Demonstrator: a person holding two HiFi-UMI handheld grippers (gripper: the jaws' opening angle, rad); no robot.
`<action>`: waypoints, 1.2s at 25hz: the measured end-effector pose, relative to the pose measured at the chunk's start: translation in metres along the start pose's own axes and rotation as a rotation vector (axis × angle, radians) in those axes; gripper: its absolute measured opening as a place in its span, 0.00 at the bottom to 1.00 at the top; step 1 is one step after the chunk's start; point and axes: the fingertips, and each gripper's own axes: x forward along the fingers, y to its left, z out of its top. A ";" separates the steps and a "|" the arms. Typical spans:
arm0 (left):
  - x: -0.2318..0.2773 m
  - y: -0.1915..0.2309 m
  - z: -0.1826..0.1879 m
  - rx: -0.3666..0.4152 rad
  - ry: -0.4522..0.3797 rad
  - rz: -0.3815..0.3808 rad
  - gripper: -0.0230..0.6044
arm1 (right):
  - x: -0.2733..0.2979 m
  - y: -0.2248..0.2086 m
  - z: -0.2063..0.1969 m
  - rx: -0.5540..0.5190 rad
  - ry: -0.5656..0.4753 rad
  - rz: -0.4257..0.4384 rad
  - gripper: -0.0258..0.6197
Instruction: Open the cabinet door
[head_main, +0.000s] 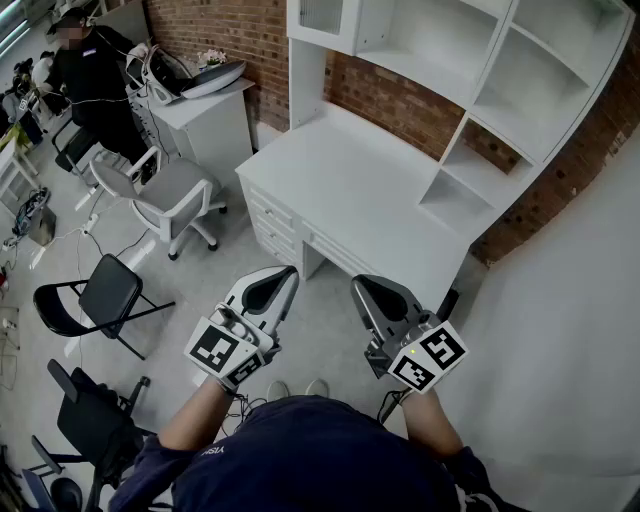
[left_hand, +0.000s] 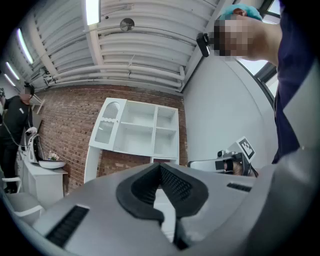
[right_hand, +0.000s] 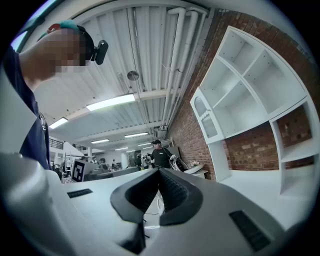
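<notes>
Sitting well short of cabinet door (head_main: 322, 15): left claw (head_main: 288, 272), right claw (head_main: 357, 284), shut.

Left gripper (left_hand: 160, 170) faces the white shelf (left_hand: 145, 132)
Its jaws are closed, with nothing between them. The cabinet door (left_hand: 107, 125) is at the shelf's top left corner. A brick wall (left_hand: 65, 125) is behind the shelf.

The counter (head_main: 370, 190) and shelf unit (head_main: 520, 70) look smooth, matt white; the cabinet door (head_main: 322, 15) has a translucent pane. The brick wall (head_main: 410, 105) is rough. The left gripper (head_main: 287, 272) and right gripper (head_main: 358, 283) are matt grey plastic, their fingers (left_hand: 175, 186) lined with ribbed black
</notes>
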 end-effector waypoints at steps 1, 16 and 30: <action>0.001 -0.001 0.000 0.001 -0.002 -0.001 0.05 | 0.000 0.000 0.000 0.000 -0.001 0.001 0.08; 0.041 0.010 -0.007 0.008 -0.007 0.029 0.05 | 0.001 -0.043 0.007 -0.016 -0.008 0.021 0.08; 0.113 0.076 -0.018 -0.003 -0.033 -0.008 0.05 | 0.045 -0.122 0.006 -0.009 -0.003 -0.032 0.08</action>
